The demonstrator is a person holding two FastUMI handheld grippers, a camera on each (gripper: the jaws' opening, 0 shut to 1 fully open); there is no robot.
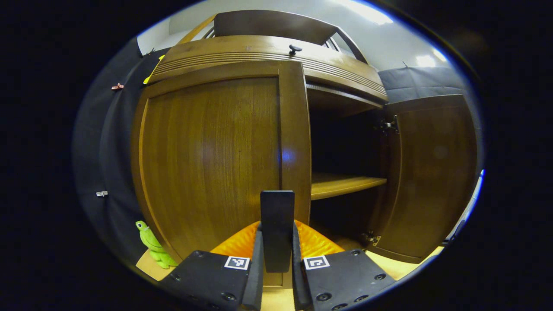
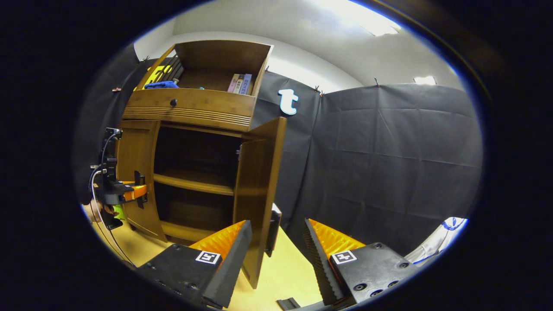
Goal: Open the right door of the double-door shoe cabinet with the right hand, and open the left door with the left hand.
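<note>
One door is done: the right door (image 2: 258, 194) stands swung out at frame centre beside the spread, empty right gripper (image 2: 276, 259), while the left gripper (image 1: 277, 250) clamps the left door's handle (image 1: 277, 229), low centre, ready to pull the left door (image 1: 211, 160).

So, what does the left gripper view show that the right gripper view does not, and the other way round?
Left gripper view: close up, the left gripper shut on the black handle of the left door, and a green plush toy by the cabinet's foot. Right gripper view: the right gripper, open, near the edge of the right door; books and a blue cloth in the top box. Both: left door closed, right door open, the inner shelf.
</note>
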